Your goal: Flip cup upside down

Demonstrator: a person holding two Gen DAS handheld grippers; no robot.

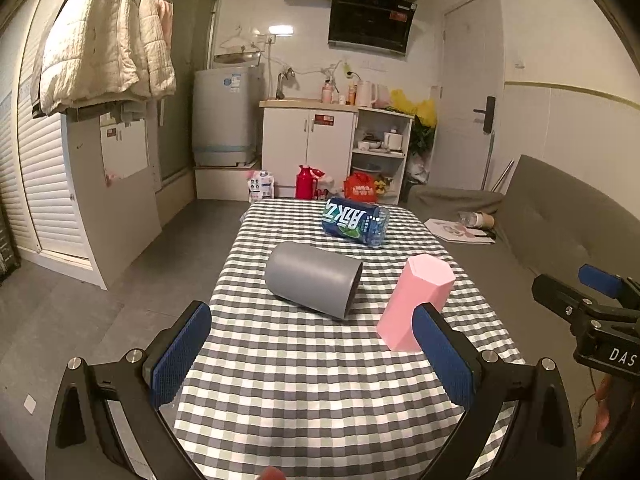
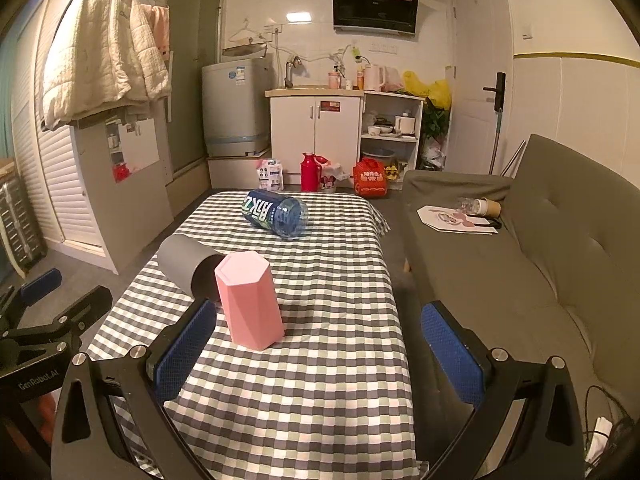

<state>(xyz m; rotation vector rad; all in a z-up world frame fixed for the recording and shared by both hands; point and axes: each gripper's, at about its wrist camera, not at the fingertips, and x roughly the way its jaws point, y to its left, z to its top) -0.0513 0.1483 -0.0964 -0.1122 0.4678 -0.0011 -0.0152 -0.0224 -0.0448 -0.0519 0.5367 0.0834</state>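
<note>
A pink hexagonal cup (image 1: 414,300) (image 2: 250,298) stands on the checkered table with its closed base up. A grey cup (image 1: 314,278) (image 2: 186,266) lies on its side just left of it, open mouth toward the pink cup. My left gripper (image 1: 316,354) is open and empty, above the near part of the table, short of both cups. My right gripper (image 2: 320,354) is open and empty, near the table's right edge, with the pink cup just ahead of its left finger (image 2: 186,354). The right gripper's body also shows in the left wrist view (image 1: 592,308).
A blue-labelled plastic bottle (image 1: 356,222) (image 2: 276,212) lies on its side at the far end of the checkered tablecloth (image 1: 304,392) (image 2: 332,400). A grey sofa (image 2: 520,272) runs along the table's right side. Floor lies to the left.
</note>
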